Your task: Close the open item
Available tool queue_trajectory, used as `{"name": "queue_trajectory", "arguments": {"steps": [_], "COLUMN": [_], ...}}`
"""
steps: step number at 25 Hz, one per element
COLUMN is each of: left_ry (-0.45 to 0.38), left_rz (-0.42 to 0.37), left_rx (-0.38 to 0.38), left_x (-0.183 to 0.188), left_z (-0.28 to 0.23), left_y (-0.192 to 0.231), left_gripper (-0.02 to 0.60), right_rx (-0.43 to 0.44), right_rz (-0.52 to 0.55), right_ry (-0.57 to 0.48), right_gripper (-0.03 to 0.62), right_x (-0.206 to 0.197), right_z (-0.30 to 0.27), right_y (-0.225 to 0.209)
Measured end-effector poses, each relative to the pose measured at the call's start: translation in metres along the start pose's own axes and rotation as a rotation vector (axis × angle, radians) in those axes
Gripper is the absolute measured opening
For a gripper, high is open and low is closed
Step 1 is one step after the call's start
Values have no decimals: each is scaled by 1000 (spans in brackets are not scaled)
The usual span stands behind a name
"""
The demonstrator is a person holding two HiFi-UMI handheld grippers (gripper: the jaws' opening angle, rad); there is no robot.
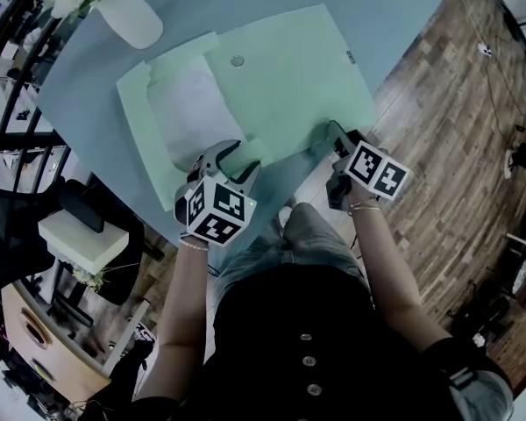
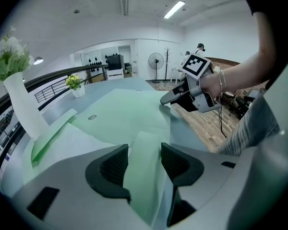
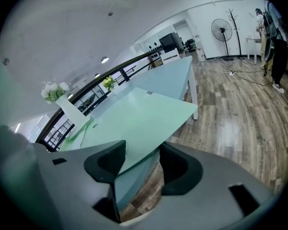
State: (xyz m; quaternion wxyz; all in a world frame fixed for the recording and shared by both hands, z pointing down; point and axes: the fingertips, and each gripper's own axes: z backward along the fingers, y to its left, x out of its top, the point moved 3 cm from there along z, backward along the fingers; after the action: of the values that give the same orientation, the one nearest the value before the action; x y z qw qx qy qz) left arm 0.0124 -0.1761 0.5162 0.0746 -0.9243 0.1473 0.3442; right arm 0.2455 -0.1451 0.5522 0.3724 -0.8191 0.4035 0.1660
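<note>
A large mint-green folder (image 1: 289, 77) lies open on the blue-grey table (image 1: 394, 7), with a white sheet (image 1: 193, 103) inside and a round snap button (image 1: 237, 60) near its top. My left gripper (image 1: 232, 152) is at the folder's near edge. Its jaws stand apart, and a narrow green flap (image 2: 144, 152) runs between them without the pads pressing on it. My right gripper (image 1: 333, 132) is at the folder's near right corner. In the right gripper view the folder's edge (image 3: 144, 119) passes between the spread jaws of that gripper (image 3: 141, 164), untouched by the pads.
A white vase (image 1: 131, 11) with white flowers stands at the table's back left. The table's near edge runs just under both grippers, with wooden floor (image 1: 456, 139) to the right. A railing (image 1: 9, 139) and a low cabinet are at the left.
</note>
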Motion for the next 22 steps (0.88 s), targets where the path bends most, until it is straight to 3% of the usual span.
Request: {"name": "queue_trajectory", "arguments": {"steps": [6,12,22], "left_ry": [-5,-9,-10], "left_rz": [-13,-9,-20], "left_rx": [0,-7,-2], "left_x": [0,-2,0], "left_z": [0,0,1], "left_y": [-1,0,-1], "left_gripper": [230,230,229], "right_rx": [-2,17,109], "right_rz": [13,42,62], "right_ry": [-24,-120,-236], "right_gripper": [212,161,84], "right_x": [3,11,25], "right_z": [7,19,41], "right_y": [3,12,29]}}
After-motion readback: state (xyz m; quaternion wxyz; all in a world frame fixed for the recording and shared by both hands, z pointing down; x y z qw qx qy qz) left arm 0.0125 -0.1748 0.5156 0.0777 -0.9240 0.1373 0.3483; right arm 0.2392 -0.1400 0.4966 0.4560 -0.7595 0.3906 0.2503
